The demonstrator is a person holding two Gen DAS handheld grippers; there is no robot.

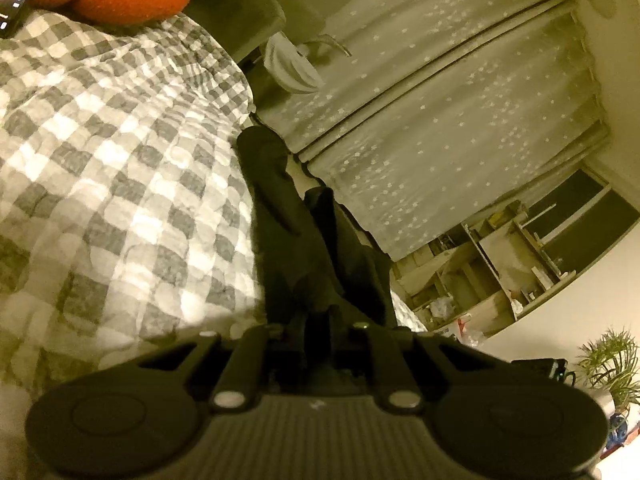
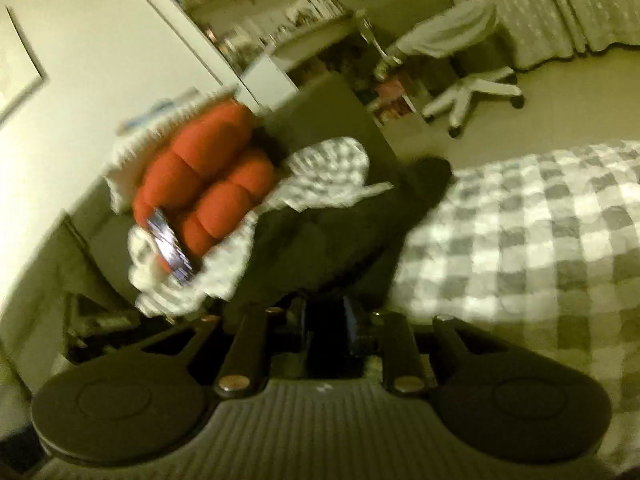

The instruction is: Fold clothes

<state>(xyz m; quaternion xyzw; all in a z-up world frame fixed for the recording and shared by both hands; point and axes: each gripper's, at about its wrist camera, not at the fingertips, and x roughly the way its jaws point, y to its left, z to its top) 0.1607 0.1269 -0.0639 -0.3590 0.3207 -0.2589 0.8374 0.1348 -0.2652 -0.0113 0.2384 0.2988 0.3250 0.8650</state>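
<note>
Hanging dark garment (image 1: 316, 248), bunched, both tools pinching

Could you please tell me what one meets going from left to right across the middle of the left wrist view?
Checked bedspread → black garment hanging from the left gripper → star-patterned curtain → cluttered shelves.

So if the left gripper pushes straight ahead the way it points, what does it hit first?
The dark garment it already grips hangs directly ahead; past that, probably the starred curtain, though depth is unclear.
</note>
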